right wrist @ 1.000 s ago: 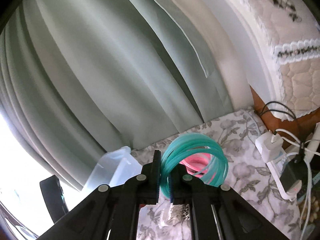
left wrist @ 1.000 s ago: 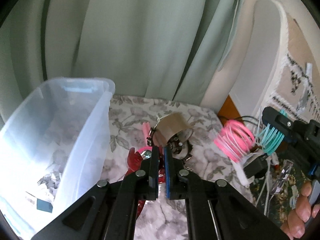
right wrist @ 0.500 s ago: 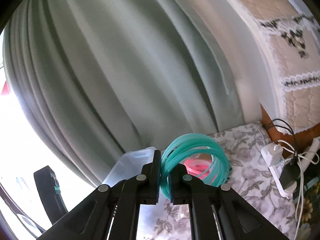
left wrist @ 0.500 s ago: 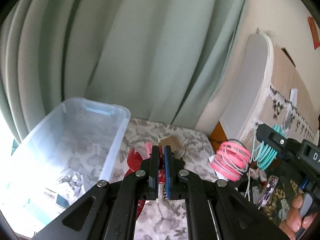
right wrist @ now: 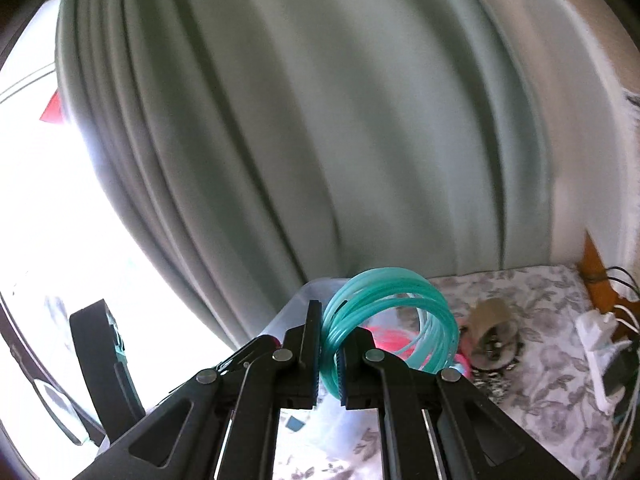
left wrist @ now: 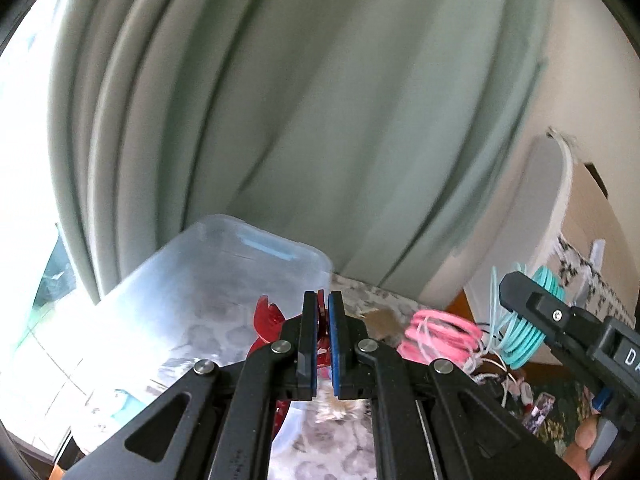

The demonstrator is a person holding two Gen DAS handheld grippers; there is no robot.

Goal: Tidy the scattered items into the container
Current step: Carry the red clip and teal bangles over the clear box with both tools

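- Left gripper is pinching a red clip, held up over the bin at 12 o'clock.
- Right gripper is squeezing a teal coil.
- Pink coil sits on the floral cloth, 1 o'clock.
- Curtain hangs behind.

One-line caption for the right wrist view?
Right gripper clamps a teal cord coil above the clear plastic bin on the floral cloth.

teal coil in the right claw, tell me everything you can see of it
The teal coil of thin plastic cord is a bundle of many glossy, smooth loops wound into one round hoop. The right claw is shut on its lower left arc and holds it upright in the air, the ring open toward the camera. The left wrist view shows it edge-on with one paler strand looping loose from the bundle. Only the claw's fingers seem to touch it.
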